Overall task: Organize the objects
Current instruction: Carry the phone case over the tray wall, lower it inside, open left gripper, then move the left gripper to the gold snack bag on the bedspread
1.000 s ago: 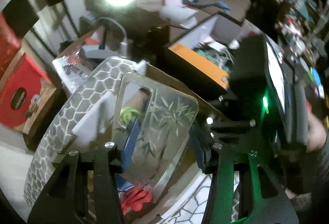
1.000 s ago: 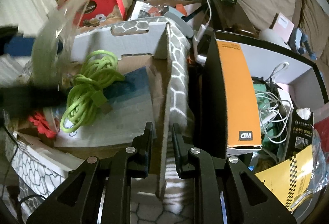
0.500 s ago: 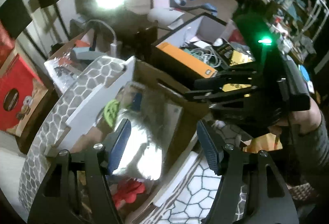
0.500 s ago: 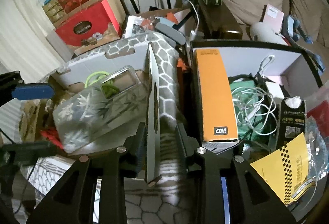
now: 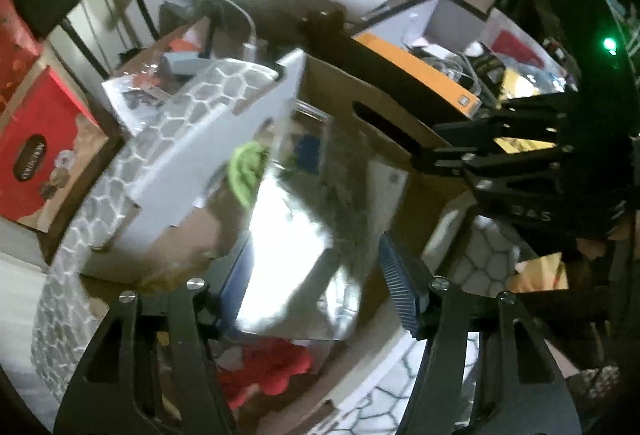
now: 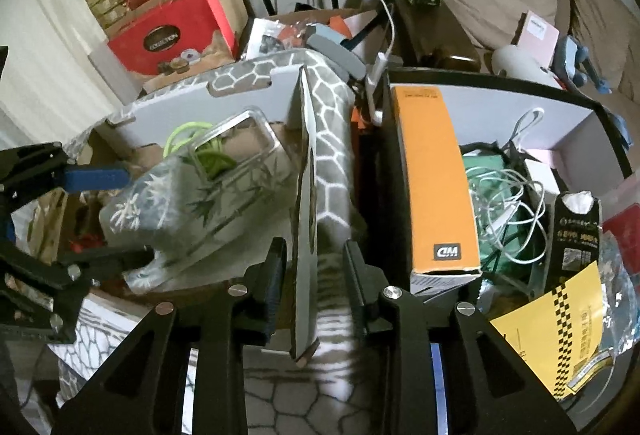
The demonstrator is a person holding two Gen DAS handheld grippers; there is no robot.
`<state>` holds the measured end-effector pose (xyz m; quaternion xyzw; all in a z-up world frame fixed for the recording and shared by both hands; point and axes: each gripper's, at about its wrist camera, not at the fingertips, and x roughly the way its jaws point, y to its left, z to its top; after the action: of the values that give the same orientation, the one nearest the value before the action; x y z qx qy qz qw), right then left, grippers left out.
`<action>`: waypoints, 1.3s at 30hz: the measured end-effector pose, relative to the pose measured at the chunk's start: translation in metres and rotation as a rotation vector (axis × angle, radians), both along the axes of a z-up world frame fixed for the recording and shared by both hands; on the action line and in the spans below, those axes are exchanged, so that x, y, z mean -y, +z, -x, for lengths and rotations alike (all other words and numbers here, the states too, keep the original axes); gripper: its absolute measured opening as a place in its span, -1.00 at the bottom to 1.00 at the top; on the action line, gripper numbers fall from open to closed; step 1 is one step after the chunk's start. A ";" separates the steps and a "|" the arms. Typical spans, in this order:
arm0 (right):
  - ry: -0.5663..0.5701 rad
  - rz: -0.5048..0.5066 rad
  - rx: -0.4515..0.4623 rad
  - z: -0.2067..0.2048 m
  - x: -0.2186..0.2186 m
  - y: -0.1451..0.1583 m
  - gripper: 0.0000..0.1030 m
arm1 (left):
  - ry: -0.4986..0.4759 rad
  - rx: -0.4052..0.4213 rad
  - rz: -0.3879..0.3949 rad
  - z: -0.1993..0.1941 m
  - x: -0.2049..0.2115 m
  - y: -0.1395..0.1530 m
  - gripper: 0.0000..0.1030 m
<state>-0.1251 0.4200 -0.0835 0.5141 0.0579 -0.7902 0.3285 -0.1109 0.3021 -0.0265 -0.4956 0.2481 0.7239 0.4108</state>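
Lying flat, phone case [image 6: 200, 195] long axis diagonal.

The left wrist view is smeared by motion: the clear phone case [image 5: 304, 231] shows only as a bright glare, its bamboo print unreadable. The green cable [image 6: 200, 151] lies mostly hidden beneath the case. A red thing [image 5: 272, 367] near the bottom is too blurred and covered to name. The yellow checkered packet [image 6: 560, 335] is partly cut off at the right edge.
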 end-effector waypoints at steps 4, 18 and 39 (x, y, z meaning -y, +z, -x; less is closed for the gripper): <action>0.007 -0.003 0.004 -0.001 0.002 -0.003 -0.44 | -0.045 0.011 0.015 -0.013 -0.005 -0.006 0.10; 0.040 -0.021 -0.001 -0.005 0.016 -0.008 -0.44 | 0.224 -0.060 -0.114 0.016 0.109 0.054 0.45; 0.043 -0.115 -0.047 -0.003 0.030 -0.017 -0.66 | 0.558 -0.098 0.030 0.027 0.261 -0.001 0.64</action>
<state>-0.1226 0.3898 -0.1010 0.5122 0.1220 -0.7901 0.3140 -0.1377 0.0413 -0.0273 -0.5153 0.1325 0.8283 0.1757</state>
